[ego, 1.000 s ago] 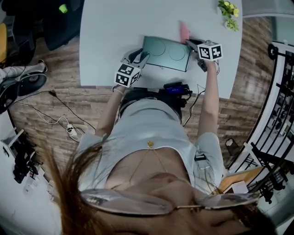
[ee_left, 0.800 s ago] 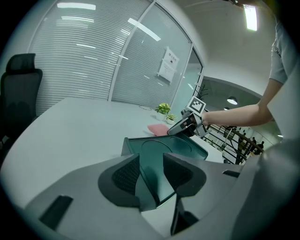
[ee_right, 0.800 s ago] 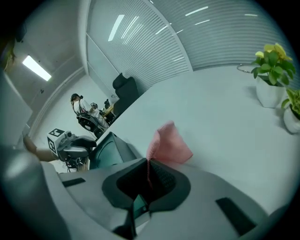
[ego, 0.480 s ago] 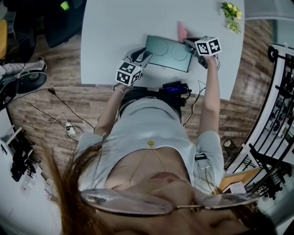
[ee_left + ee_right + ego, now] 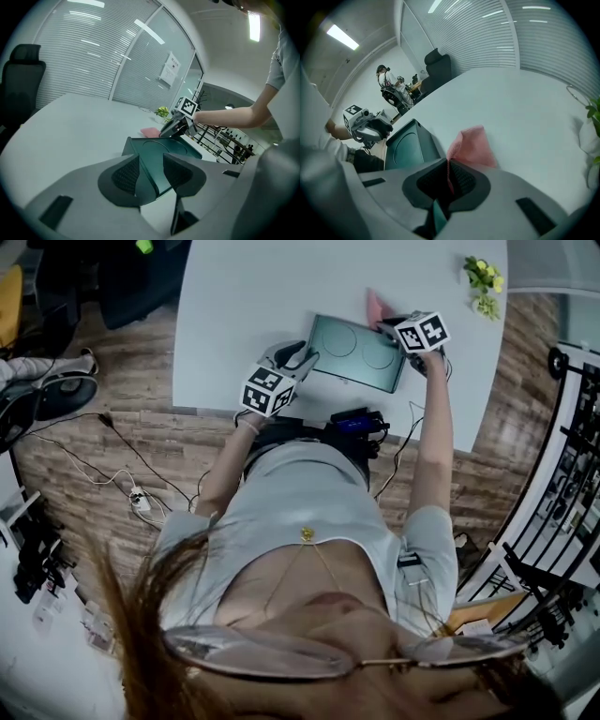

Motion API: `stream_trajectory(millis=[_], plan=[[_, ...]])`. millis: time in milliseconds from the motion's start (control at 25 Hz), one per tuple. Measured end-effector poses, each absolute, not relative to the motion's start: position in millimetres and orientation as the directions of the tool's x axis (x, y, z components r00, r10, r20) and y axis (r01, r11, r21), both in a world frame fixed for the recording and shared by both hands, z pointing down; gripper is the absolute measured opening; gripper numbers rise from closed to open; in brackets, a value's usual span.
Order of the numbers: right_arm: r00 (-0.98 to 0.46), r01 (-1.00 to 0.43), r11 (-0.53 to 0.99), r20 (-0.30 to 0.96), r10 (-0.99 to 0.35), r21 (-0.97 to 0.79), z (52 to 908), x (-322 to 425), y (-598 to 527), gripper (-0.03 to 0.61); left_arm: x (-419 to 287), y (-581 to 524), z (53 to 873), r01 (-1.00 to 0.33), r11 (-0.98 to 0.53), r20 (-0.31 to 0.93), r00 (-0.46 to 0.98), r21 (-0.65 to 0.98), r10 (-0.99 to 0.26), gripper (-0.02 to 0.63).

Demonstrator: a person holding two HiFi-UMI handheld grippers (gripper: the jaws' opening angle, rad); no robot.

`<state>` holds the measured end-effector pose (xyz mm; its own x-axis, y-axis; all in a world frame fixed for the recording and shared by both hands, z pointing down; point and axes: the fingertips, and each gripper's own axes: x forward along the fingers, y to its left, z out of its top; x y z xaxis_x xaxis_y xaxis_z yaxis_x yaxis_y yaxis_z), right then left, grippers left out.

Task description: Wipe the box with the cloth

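Observation:
A dark green shallow box lies on the pale grey table near its front edge. My left gripper is shut on the box's near left corner; in the left gripper view the box's rim runs between the pads of the left gripper. The right gripper is at the box's far right corner, shut on a pink cloth. In the right gripper view the cloth sticks out of the right gripper beside the box.
A small plant with yellow flowers stands at the table's far right. A black device with cables hangs at the near edge. A black chair is beyond the table's left end. Cables lie on the wooden floor.
The right gripper with the pink cloth has shifted slightly left and away over the table, towards the box's far right corner. The left gripper still holds the box's corner.

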<state>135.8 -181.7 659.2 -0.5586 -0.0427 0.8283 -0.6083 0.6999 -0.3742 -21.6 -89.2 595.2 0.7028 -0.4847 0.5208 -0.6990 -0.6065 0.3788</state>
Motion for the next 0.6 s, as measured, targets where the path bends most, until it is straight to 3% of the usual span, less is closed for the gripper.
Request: stream_trajectory(millis=[600], plan=[[-0.648, -0.513, 0.715, 0.761, 0.042, -0.476, 648.6, 53.1, -191.5, 0.026, -74.0, -70.5, 599.3, -0.735, -0.561, 0.536, 0.67, 0.38, -0.514, 0.17]])
